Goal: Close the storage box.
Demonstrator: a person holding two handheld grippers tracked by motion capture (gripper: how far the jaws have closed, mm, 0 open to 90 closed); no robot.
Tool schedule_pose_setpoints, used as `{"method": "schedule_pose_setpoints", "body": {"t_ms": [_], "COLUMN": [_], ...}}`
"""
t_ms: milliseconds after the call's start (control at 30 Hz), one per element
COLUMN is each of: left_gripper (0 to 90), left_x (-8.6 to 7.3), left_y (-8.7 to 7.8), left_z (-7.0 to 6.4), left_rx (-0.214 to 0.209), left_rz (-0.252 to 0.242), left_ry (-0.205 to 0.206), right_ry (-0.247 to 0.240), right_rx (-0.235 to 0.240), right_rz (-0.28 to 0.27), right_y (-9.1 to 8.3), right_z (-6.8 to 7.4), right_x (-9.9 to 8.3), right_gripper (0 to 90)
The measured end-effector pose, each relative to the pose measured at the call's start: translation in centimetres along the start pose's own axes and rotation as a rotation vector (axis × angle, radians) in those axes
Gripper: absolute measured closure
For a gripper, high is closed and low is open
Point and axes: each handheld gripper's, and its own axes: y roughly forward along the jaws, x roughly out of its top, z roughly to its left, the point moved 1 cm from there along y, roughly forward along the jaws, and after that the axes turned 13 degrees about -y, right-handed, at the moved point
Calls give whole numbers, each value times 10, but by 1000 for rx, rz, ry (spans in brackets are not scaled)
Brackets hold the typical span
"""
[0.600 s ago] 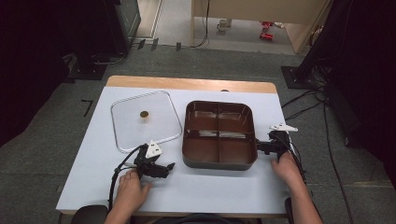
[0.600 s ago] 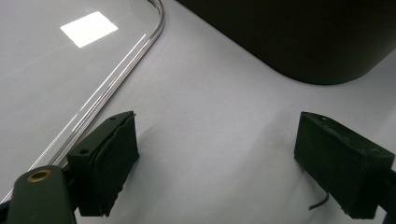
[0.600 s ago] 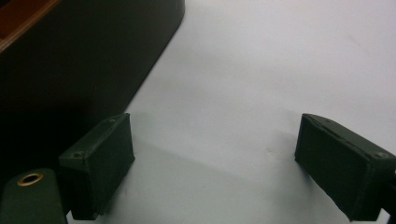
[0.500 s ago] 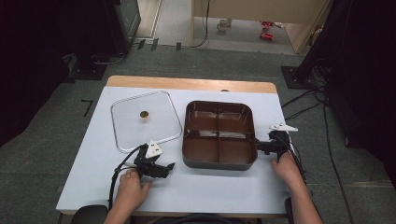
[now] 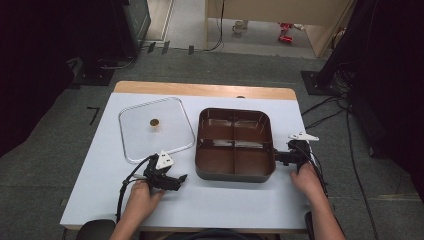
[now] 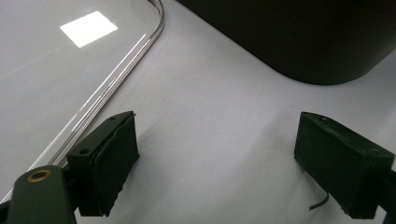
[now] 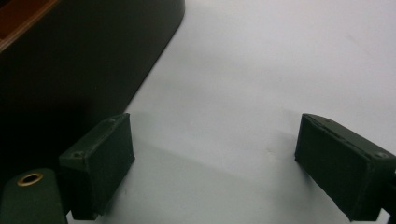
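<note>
A white table (image 5: 100,175) fills the middle of the high view, on a grey floor. At centre right of the frame sits a dark brown pot (image 5: 235,145), square with rounded corners and split into four compartments, all apparently empty. To its left, in the centre left of the frame, a clear lid (image 5: 155,129) lies flat on the table, its small brown knob (image 5: 154,122) up. The left gripper (image 5: 175,180) rests low in the frame, between the lid's near corner and the pot, touching neither; its jaws stand wide apart with bare table between them. The right gripper (image 5: 276,157) sits at the pot's right wall, jaws likewise spread and empty. The work seems at its start, with the lid off and nothing grasped. Covering the pot would likely call for the left gripper to reach up-frame and close on the knob.
</note>
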Motion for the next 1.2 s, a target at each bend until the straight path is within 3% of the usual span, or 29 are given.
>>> {"method": "schedule_pose_setpoints", "body": {"t_ms": [1200], "left_gripper": [148], "left_x": [-1], "left_y": [-1], "left_z": [-2], "left_rx": [10], "left_rz": [-5], "left_ry": [0], "right_ry": [0], "right_rx": [0], "right_rz": [0], "right_y": [0], "right_z": [0], "right_x": [0], "right_gripper": [109]}}
